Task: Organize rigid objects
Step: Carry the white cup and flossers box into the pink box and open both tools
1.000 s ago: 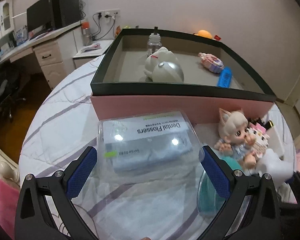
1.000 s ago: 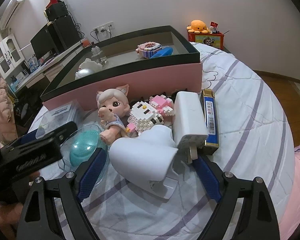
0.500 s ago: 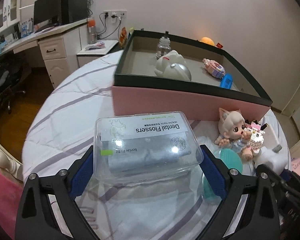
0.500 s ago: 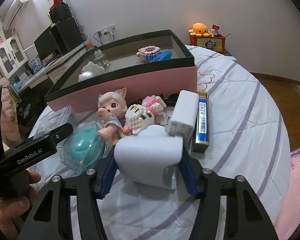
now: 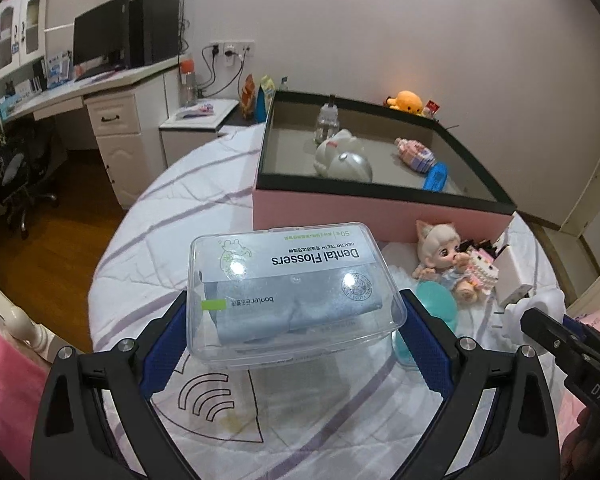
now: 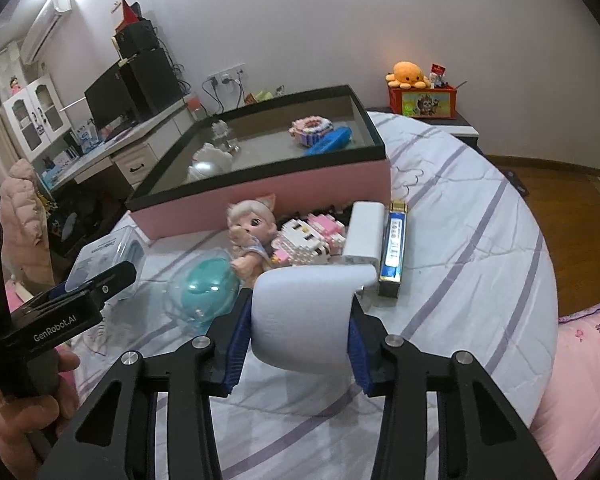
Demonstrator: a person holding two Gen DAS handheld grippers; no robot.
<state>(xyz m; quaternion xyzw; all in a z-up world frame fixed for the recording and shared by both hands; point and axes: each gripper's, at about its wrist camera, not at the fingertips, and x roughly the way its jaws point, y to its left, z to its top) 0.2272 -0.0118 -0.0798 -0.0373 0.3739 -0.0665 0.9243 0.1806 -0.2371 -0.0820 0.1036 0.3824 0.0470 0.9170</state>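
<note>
Mid-pickup, just in front of the pink box: left gripper clamped wide on the floss case, right gripper closing on the white holder, next needing carrying over the rim.

Matte black gripper frames with triangular cut-outs, silver pivot screws, ribbed blue finger pads. White "GenRobot.AI" lettering on left gripper body; "DAS" on right gripper.
</note>
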